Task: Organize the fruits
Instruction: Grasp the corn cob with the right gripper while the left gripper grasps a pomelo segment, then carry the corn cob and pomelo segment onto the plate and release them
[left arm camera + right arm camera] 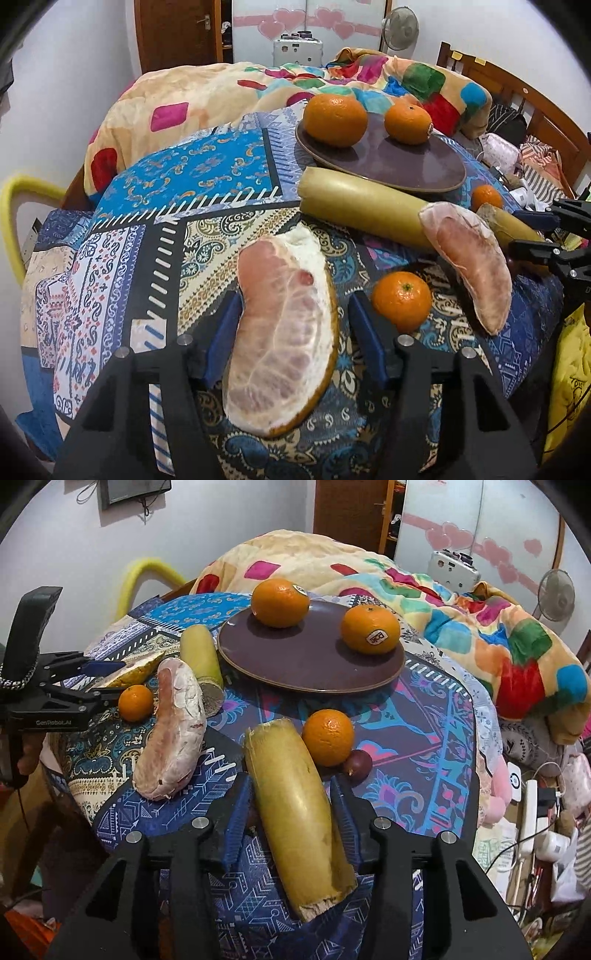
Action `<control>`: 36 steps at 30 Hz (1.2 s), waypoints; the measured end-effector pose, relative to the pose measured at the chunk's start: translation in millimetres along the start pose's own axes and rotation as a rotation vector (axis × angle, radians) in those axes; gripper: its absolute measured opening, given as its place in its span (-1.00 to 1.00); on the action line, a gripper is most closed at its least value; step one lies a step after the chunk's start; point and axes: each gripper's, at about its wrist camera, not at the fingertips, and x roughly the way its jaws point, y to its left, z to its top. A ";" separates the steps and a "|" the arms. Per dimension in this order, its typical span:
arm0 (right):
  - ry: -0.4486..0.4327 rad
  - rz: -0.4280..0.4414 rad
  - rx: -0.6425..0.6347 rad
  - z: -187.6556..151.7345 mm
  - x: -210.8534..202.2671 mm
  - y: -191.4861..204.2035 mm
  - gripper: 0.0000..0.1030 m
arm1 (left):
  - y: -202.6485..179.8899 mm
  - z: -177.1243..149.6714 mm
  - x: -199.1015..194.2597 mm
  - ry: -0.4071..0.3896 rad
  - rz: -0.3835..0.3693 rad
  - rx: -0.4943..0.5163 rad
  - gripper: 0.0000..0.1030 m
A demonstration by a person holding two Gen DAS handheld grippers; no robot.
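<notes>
small orange (328,737) | touching cane piece (295,823) | passion fruit (357,763) beside

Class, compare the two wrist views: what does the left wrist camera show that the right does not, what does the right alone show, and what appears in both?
Only the left wrist view shows the pomelo wedge's pink flesh, lying between the left gripper's open jaws. Only the right wrist view shows a small dark purple fruit beside a loose orange, and the "Dole" sticker. Both show the brown plate carrying two oranges, and the peeled pomelo segment.
</notes>
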 end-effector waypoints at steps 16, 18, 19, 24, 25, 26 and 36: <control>-0.100 -0.031 0.051 3.3 -25.4 -1.3 -0.31 | 0.7 10.1 -29.4 -0.069 0.017 -0.016 -0.05; -0.127 -0.036 0.053 5.6 -34.4 -0.5 -0.33 | 0.0 14.6 -36.2 -0.086 0.011 -0.017 -0.05; -0.137 -0.038 0.054 6.7 -37.3 -0.5 -0.33 | -1.0 16.9 -39.4 -0.096 0.012 -0.016 -0.05; -0.179 -0.046 0.071 12.7 -47.5 -2.6 -0.35 | -8.4 31.2 -55.7 -0.155 0.001 -0.014 -0.05; -0.184 -0.048 0.071 12.7 -48.2 -2.9 -0.35 | -10.4 34.2 -58.3 -0.166 -0.003 -0.013 -0.05; -0.192 -0.055 0.072 13.5 -49.1 -3.2 -0.35 | -12.3 37.0 -59.7 -0.174 -0.006 -0.011 -0.05; -0.248 -0.049 0.102 27.5 -56.3 -13.4 -0.36 | -35.5 66.9 -62.0 -0.227 -0.039 0.020 -0.05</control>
